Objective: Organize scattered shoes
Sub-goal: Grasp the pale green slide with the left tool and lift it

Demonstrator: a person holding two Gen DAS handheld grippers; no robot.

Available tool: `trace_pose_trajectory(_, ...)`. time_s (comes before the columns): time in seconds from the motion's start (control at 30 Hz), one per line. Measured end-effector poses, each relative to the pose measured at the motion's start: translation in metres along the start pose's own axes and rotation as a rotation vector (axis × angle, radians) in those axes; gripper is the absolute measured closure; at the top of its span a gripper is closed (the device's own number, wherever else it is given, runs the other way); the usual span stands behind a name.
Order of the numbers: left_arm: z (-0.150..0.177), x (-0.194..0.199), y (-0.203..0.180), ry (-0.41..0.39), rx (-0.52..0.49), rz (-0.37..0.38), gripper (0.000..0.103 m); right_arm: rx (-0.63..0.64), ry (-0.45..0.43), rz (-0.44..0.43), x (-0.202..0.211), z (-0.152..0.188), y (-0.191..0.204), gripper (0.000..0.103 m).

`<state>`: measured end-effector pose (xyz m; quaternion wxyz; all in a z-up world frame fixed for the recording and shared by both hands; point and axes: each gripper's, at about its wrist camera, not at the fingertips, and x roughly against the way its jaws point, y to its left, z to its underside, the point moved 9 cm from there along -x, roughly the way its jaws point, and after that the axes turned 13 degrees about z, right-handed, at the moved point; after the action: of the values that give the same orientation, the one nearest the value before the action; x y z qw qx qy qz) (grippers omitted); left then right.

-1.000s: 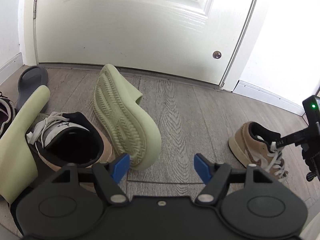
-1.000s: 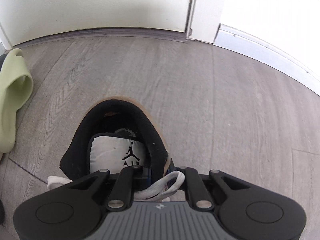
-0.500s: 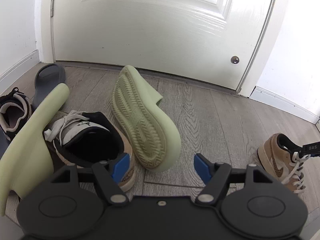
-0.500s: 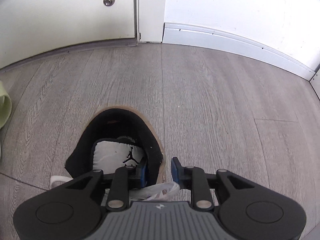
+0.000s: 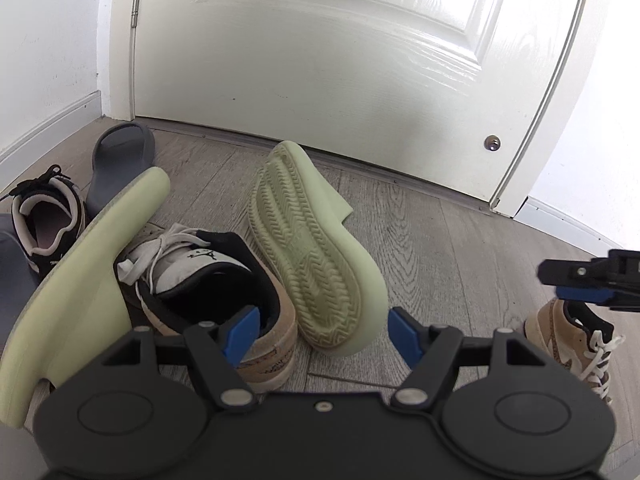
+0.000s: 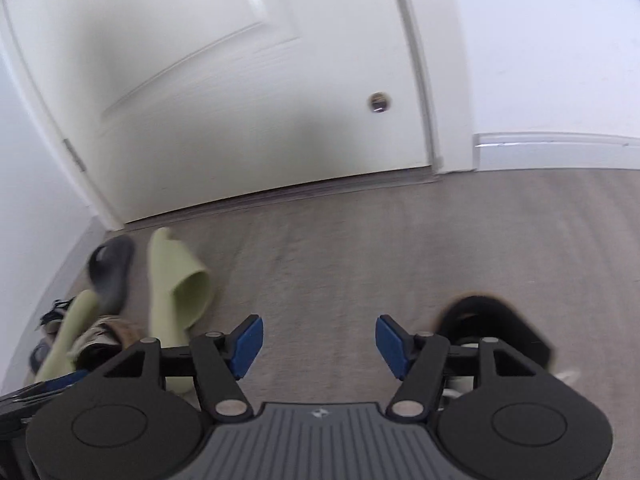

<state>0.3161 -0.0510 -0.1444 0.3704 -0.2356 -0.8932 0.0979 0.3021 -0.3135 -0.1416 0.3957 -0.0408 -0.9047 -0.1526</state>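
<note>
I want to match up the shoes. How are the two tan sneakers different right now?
The tan suede sneaker with the black collar sits in the pile, leaning against a pale green foam slide and under another one. The other tan sneaker with white laces stands alone on the grey wood floor, upright. The first shows its heel and white tongue; the second shows its side. Both look like one pair.

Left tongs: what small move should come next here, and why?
Probably ease the left tongs forward and left onto the heel of the tan sneaker in the pile. They stand open and empty just behind it, and its mate sits upright alone at the right, with the right tongs open and clear of it.
</note>
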Motion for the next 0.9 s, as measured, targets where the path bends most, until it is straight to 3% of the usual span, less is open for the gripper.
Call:
trace_pose_trajectory(0.1,0.000,0.000,0.007,-0.002,0.006,-0.027,0.031,0.075,0.005,-0.126,-0.020,-0.006,0.053,0.039)
trace_pose_trajectory(0.2,-0.002,-0.002,0.019,0.004,0.048,-0.041,0.031,0.101,-0.005,-0.182,-0.044,-0.007,0.080,0.039)
trace_pose_trajectory(0.33,-0.004,-0.016,0.013,0.046,0.062,0.007,0.031,0.006,0.012,-0.144,-0.045,-0.006,0.075,0.039)
trace_pose_trajectory(0.47,-0.009,-0.039,-0.020,0.072,-0.052,0.001,0.031,0.041,-0.037,-0.034,-0.028,-0.009,0.050,0.039)
trace_pose_trajectory(0.53,-0.015,-0.057,-0.038,0.101,-0.134,-0.041,0.031,0.018,-0.053,-0.002,-0.023,-0.013,0.036,0.039)
trace_pose_trajectory(0.73,-0.044,-0.126,-0.035,0.222,-0.236,-0.332,0.031,-0.067,-0.065,0.035,-0.026,-0.022,0.006,0.039)
trace_pose_trajectory(0.83,-0.033,-0.150,-0.021,0.323,-0.212,-0.342,0.031,-0.037,-0.082,0.046,-0.024,-0.023,0.006,0.039)
trace_pose_trajectory(0.9,-0.018,-0.159,-0.011,0.374,-0.155,-0.313,0.039,-0.008,-0.099,0.053,-0.023,-0.025,0.010,0.039)
